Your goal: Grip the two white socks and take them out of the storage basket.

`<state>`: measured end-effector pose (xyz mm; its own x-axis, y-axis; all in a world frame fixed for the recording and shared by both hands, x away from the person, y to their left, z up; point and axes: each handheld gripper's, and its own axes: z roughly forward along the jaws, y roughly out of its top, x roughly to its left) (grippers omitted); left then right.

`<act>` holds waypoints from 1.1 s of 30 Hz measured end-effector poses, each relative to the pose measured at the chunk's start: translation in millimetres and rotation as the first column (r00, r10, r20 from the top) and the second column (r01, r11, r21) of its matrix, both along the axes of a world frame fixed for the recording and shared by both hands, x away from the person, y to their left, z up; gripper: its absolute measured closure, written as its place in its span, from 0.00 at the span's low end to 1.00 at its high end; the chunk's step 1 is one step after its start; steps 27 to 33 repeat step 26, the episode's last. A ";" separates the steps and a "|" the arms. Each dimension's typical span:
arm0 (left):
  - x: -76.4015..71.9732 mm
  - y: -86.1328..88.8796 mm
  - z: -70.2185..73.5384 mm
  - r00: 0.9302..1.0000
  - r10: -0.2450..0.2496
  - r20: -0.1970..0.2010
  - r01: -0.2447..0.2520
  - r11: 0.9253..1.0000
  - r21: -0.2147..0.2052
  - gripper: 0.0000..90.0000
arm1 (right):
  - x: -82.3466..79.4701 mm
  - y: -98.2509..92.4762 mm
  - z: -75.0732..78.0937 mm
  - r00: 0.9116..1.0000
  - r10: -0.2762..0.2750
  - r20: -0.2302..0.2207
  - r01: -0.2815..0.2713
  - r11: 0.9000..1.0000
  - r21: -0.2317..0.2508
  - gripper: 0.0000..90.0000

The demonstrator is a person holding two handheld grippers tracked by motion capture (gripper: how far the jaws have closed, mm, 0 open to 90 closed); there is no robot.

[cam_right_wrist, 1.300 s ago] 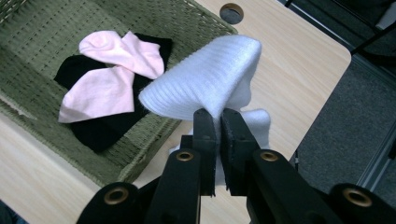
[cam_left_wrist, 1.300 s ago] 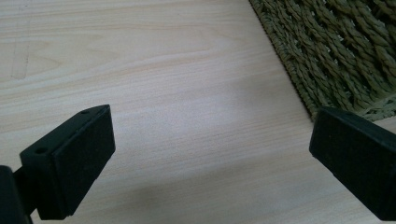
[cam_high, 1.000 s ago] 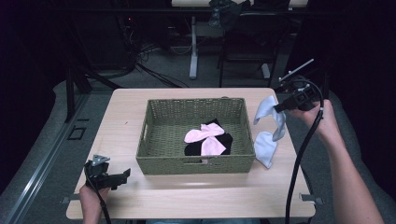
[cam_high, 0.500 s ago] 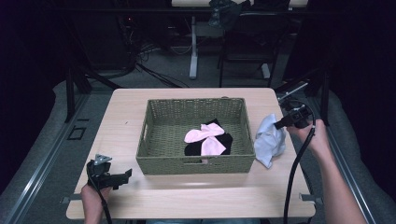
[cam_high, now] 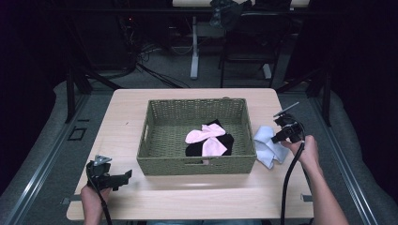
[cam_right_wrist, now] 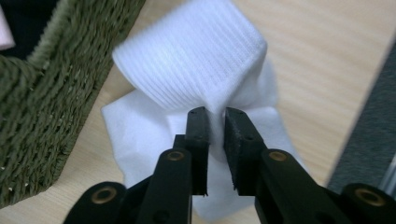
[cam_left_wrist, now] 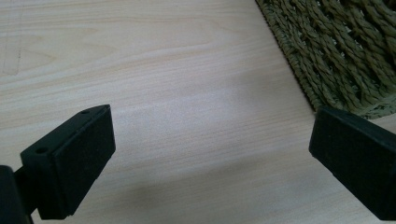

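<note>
- The wooden table (cam_high: pixel 197 197) fills the middle of the high view, pale and mostly bare.
- The woven basket (cam_high: pixel 155 122) sits at the table's centre, olive green and rectangular; its corner also shows at 1 o'clock in the left gripper view, and its wall runs down the 9 o'clock side of the right gripper view.
- Inside the basket, toward its 4 o'clock part, a pink garment (cam_high: pixel 206 138) lies on top of a black garment (cam_high: pixel 225 140).
- The white sock (cam_high: pixel 268 146) lies crumpled on the table just beside the basket's 3 o'clock wall; in the right gripper view its ribbed cuff (cam_right_wrist: pixel 196 60) folds up toward 12 o'clock.
- The right gripper (cam_high: pixel 280 136) is at the table's 3 o'clock edge, held by the person's right hand (cam_high: pixel 307 150); its jaws are nearly closed, pinching a fold of the white sock between them.
- The left gripper (cam_high: pixel 123 177) rests low at the table's 8 o'clock corner, near the basket's corner but apart from it; its jaws are spread wide over bare wood, grasping nothing.
</note>
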<state>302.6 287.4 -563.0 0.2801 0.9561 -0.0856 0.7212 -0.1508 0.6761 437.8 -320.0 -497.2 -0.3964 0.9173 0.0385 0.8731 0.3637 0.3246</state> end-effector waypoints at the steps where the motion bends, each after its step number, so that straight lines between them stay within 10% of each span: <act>1: -0.1 0.0 0.1 1.000 0.000 0.002 0.000 1.000 -0.001 0.00 | -0.9 1.4 -6.8 1.000 -0.008 -0.001 0.008 1.000 0.001 0.82; 12: 0.6 -2.4 0.8 1.000 -0.019 0.011 0.019 1.000 -0.002 0.00 | -42.5 -9.3 22.1 0.990 -0.043 0.138 0.029 0.994 0.104 0.14; 25: 2.1 -2.1 -0.8 1.000 -0.017 0.005 0.017 1.000 -0.003 0.00 | -115.9 -21.9 5.4 0.969 -0.083 0.233 0.057 0.992 0.116 0.00; 33: 2.4 -2.8 -0.8 1.000 -0.022 0.004 0.022 1.000 0.002 0.00 | -118.7 -22.7 2.5 0.968 -0.091 0.235 0.064 0.991 0.119 0.00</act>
